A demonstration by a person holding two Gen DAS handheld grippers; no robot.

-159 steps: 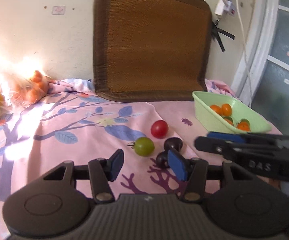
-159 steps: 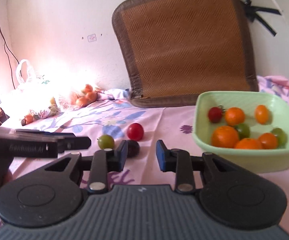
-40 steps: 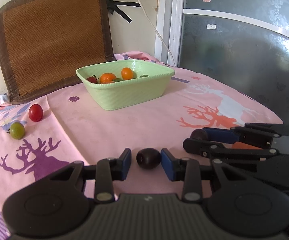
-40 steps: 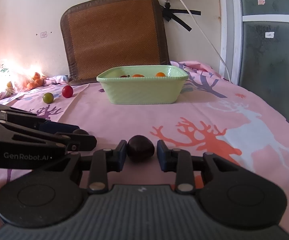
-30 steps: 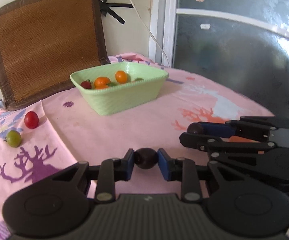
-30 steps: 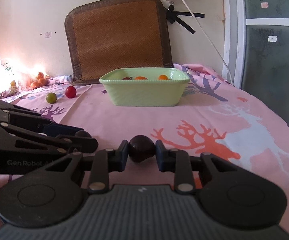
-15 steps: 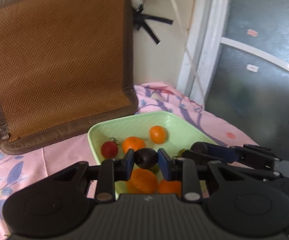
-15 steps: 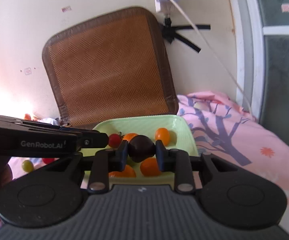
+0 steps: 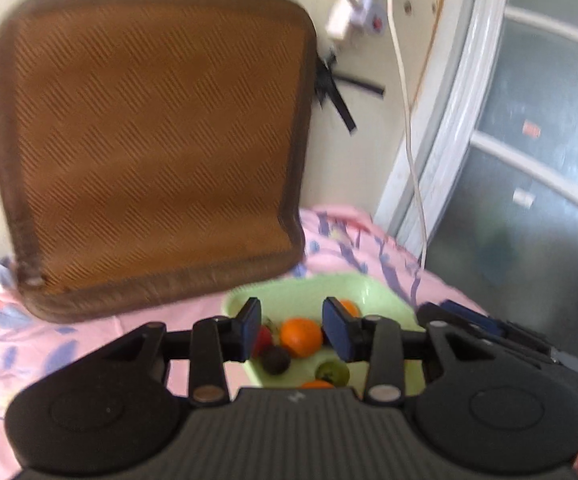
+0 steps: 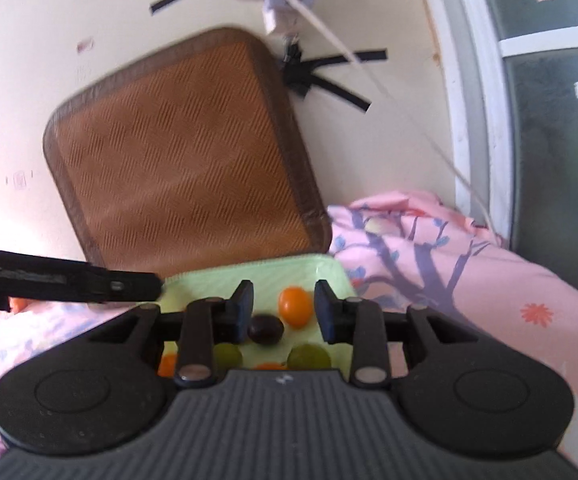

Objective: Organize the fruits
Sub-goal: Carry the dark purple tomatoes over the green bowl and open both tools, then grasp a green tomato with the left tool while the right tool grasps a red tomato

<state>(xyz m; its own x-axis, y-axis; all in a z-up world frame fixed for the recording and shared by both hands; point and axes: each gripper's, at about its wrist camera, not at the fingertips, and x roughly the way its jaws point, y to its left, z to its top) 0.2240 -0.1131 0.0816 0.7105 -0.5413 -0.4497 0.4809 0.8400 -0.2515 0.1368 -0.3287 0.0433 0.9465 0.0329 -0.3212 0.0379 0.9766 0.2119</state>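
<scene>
Left claw (image 9: 291, 330): held wide apart — nothing gripped.
Right claw (image 10: 283, 312): likewise spread, empty.
Dark plum (image 10: 265, 329): seen resting in green basin (image 10: 329, 270).

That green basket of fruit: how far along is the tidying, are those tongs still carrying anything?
Both tongs, left and right, are open and empty above the green basket. A dark plum lies inside it among orange and green fruits. Whether fruit remains on the pink cloth can't be seen in either view.
</scene>
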